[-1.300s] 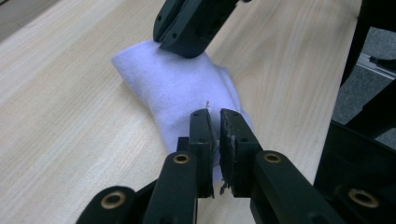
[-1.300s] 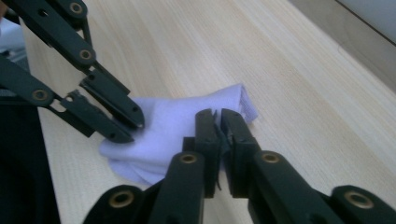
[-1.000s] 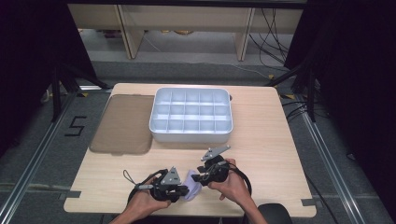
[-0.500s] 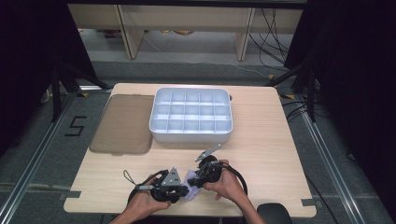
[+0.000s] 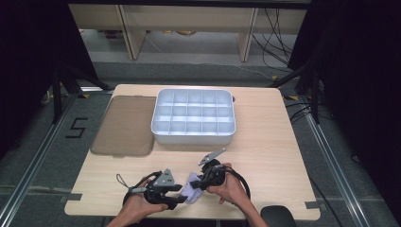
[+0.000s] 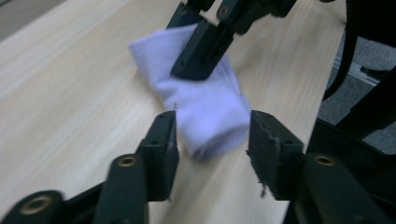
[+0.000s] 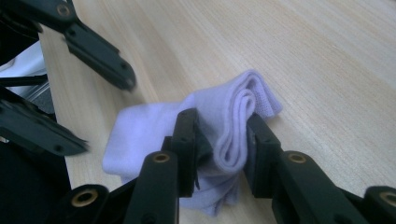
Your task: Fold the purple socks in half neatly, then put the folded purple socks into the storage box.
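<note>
1. R gripper (image 5: 204,178) is now pinching the folded end of the pale lilac sock (image 5: 193,191). Its jaws are nearly closed with the cloth layers bunched between them, clear in the right gripper view (image 7: 219,142) on the sock (image 7: 219,126).
2. Vs. a sec ago, the R hand (image 5: 231,189) is sitting lower and closer to the near table edge, and both grippers are crowding nearer each other over the sock.
3. L gripper (image 5: 176,195) is hanging wide open, holding nothing. In the left gripper view (image 6: 212,135) the sock's rolled end (image 6: 210,116) is lying between its jaws, not touched yet as far as I can tell.
4. Sock is resting on the wooden table (image 5: 274,142), near the front edge, between the 2 hands, well apart from the white compartment tray (image 5: 194,137) and the brown lid (image 5: 123,125).
5. Meaning, prob.: one end is secured and L is lining up to grab the other, so folding/rolling or a lift toward the tray looks next. Tray compartments are looking empty so far.
</note>
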